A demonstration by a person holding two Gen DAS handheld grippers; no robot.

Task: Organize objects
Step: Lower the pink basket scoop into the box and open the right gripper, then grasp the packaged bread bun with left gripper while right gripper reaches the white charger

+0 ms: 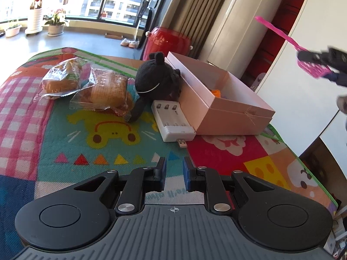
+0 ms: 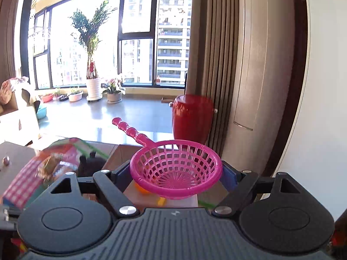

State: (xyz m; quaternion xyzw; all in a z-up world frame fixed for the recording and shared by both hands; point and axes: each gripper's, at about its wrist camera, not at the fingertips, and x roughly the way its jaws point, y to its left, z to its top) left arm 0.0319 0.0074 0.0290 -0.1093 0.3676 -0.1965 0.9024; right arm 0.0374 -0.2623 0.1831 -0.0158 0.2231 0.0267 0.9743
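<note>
A pink open box [image 1: 219, 99] sits on the colourful mat [image 1: 91, 143], with an orange item [image 1: 216, 92] inside. Against its left side lie a black plush toy [image 1: 157, 79] and a white battery charger [image 1: 172, 119]. Two wrapped breads [image 1: 63, 79] [image 1: 107, 91] lie further left. My left gripper [image 1: 174, 169] hovers low over the mat, empty, with a narrow gap between its blue pads. My right gripper [image 2: 175, 171] is shut on a pink plastic strainer [image 2: 175, 169], held in the air above the box; the strainer also shows in the left wrist view [image 1: 312, 67].
A red drum stool [image 1: 168, 41] and a tall white air conditioner [image 1: 234, 28] stand behind the table. A white wall panel [image 1: 303, 91] is at right. The mat's green edge [image 1: 288, 149] marks the table's right side. Plant pots [image 2: 93, 88] line the window.
</note>
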